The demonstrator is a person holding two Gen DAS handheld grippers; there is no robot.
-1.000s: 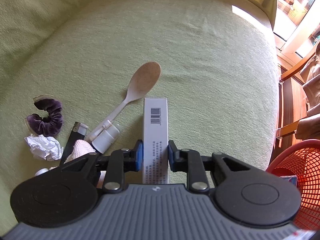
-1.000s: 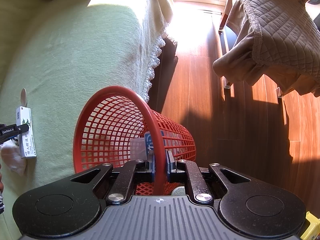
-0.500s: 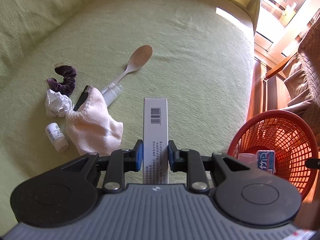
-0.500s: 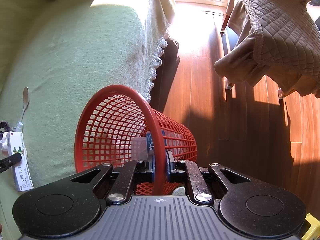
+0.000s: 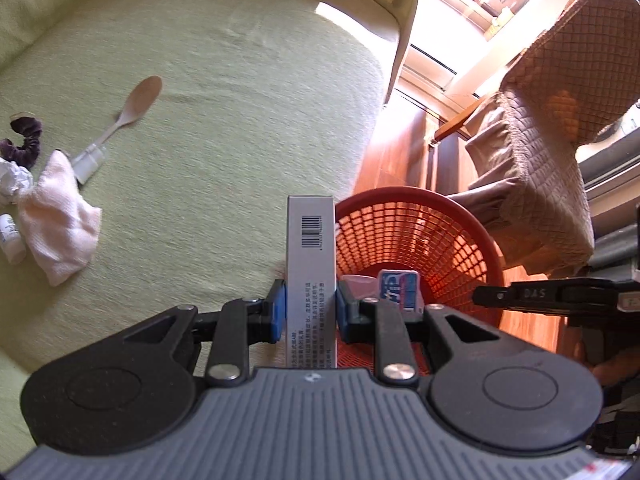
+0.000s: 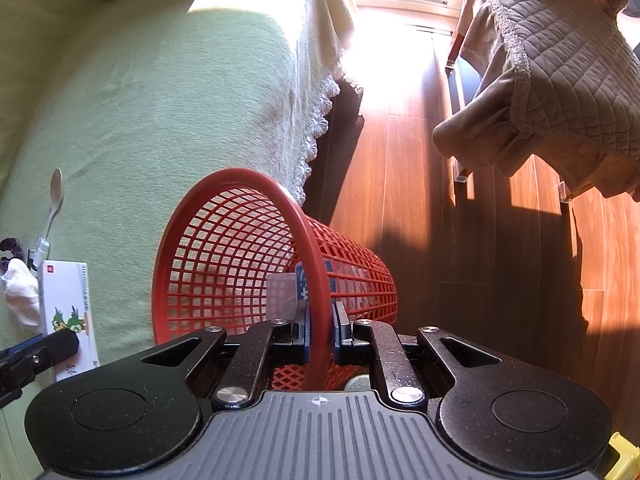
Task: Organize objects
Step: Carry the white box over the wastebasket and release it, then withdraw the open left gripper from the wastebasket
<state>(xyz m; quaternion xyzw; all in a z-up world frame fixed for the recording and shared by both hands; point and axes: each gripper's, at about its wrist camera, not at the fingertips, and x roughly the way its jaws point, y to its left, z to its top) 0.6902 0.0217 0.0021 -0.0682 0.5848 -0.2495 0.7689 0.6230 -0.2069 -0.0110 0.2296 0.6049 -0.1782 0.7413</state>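
— While the left wrist view is up, what do you make of the left tongs (image 5: 310, 308)?

— They are clamped on a tall white carton (image 5: 311, 264), barcode side facing the camera, the blue pads (image 5: 279, 312) pressing its two long faces. The carton stands upright along the fingers, its top edge just left of the red basket (image 5: 460, 216). I judge it is carried that way so it can drop end-first through the mouth.

— And what waits on the sofa?

— On the green sofa cover (image 5: 224, 128), at the far left, lie a wooden spoon (image 5: 136, 102), a pink cloth (image 5: 58, 220), a purple scrunchie (image 5: 24, 142), crumpled paper (image 5: 14, 180), a small clear tube (image 5: 89, 159) beside the spoon handle and a little white bottle (image 5: 10, 240). All are well apart from the basket, so most of the sorting seems yet to do. A blue-and-white packet (image 5: 398, 286) already sits inside the basket.

— Now the right wrist view.

— The right tongs (image 6: 321, 334) are closed on the basket's rim (image 6: 308, 240), tilting the mouth left toward the sofa; I take that as holding it steady and open for the other hand. The basket hangs off the sofa's edge above the wooden floor (image 6: 420, 200). The carton shows at the near left, bird picture up, over the sofa cover, just beside the basket but not yet over its mouth.
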